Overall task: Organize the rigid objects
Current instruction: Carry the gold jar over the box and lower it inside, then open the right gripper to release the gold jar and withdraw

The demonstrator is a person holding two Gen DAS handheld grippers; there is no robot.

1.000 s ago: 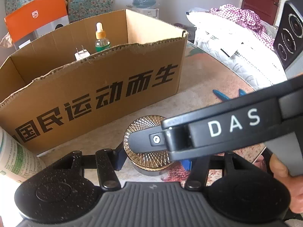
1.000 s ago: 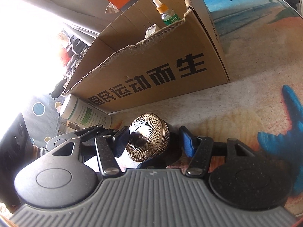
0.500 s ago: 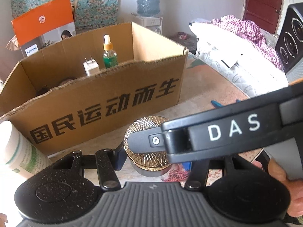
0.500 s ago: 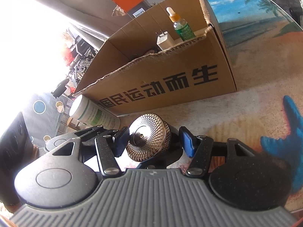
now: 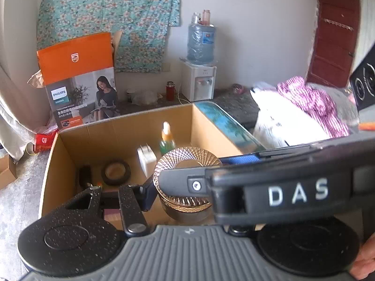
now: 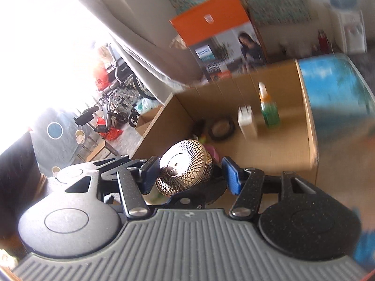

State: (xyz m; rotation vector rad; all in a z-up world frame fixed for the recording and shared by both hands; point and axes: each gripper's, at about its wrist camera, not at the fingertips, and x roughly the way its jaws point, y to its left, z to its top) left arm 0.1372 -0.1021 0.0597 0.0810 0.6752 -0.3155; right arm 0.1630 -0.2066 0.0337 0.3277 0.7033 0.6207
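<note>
Gold jar (image 5: 187, 182), round w/ faceted patterned lid, is held up in the air over the open cardboard box (image 5: 121, 138), not resting on anything visible. Its axis is tilted: in the right wrist view the lid face (image 6: 184, 167) leans toward the camera, body trailing down and away.

Left gripper (image 5: 185, 187) is clamped across the jar; the left pad presses the jar's side, the other pad is hidden behind the right tool's finger, which crosses over the lid. Right gripper (image 6: 187, 173) also brackets the jar: one pad touches the lid edge, the blue pad (image 6: 230, 175) stands clear w/ a gap, so it looks loose, not a real grip. Left does the carrying, I'd say.

Key relation: the box floor lies below and ahead of both tools. Inside, toward the far wall, are a dropper bottle (image 5: 166, 138), white charger (image 5: 146, 158) and dark ring (image 5: 116, 172); the near floor under the jar looks free. Next move prob. a descent there, levelling the jar so it lands upright; risk is tipping or knocking the charger.
</note>
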